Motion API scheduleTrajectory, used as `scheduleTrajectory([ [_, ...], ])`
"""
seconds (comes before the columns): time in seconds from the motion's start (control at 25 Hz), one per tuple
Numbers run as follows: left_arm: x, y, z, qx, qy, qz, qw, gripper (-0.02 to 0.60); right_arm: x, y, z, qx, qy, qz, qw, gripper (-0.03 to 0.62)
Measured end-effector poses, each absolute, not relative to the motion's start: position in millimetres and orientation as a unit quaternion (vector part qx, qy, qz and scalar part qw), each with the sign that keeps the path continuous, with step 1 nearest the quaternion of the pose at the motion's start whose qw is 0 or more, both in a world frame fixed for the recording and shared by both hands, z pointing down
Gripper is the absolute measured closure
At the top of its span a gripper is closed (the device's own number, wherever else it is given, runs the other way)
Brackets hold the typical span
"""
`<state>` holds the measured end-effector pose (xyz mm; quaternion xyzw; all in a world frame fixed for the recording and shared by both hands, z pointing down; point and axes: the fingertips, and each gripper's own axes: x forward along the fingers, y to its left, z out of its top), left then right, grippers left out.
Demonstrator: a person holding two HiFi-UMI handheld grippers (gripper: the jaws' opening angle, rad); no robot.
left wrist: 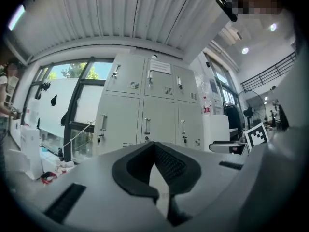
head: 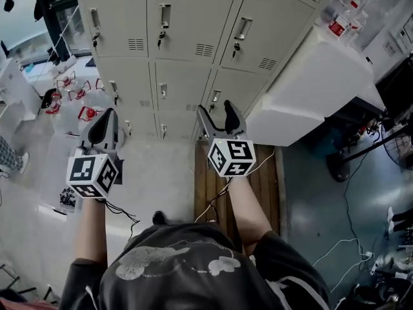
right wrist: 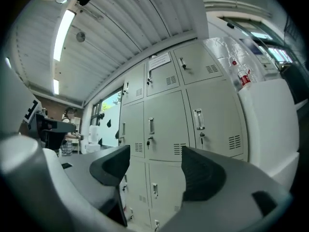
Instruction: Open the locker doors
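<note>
The lockers [head: 187, 37] stand ahead of both grippers, well apart from them. Their smooth, pale metal doors are all shut, each with a slotted vent and an upright chrome handle; keys hang at several. A paper notice [left wrist: 160, 66] on 1 upper door is too small to read. The left gripper [head: 103, 126] presses its ribbed black pads [left wrist: 170, 166] together on nothing. The right gripper [head: 218, 112] is spread and empty.

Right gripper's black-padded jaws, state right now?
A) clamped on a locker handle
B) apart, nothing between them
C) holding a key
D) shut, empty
B: the right gripper view shows the right gripper with its jaws apart, and only the closed beige metal locker doors show through the gap.
</note>
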<state>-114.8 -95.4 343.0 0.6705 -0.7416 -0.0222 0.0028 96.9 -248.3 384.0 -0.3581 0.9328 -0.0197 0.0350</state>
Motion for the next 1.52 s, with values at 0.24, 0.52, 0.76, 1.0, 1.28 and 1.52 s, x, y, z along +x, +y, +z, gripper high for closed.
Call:
scheduleTrajectory([
  [0.24, -167, -143, 319, 0.708, -0.706, -0.02, -0.015, 0.574, 70, -271, 362, -0.412, 0.91, 0.012, 0.035, 0.273],
  [0.52, -177, -187, 304, 0.734, -0.678, -0.025, -0.034, 0.572, 76, -287, 328, -0.432, 0.901, 0.027, 0.035, 0.273],
  [0.76, -163, -222, 269, 0.754, -0.653, -0.035, -0.057, 0.574, 84, -320, 270, -0.437, 0.895, 0.059, 0.062, 0.273],
  [1.0, -147, -263, 228, 0.759, -0.645, -0.044, -0.077, 0.572, 82, -359, 208, -0.424, 0.896, 0.095, 0.092, 0.273],
  [1.28, -121, -321, 171, 0.764, -0.633, -0.056, -0.115, 0.574, 86, -399, 119, -0.408, 0.882, 0.195, 0.131, 0.273],
  [1.52, -106, -355, 117, 0.76, -0.628, -0.065, -0.154, 0.572, 103, -437, 44, -0.403, 0.87, 0.228, 0.168, 0.273],
])
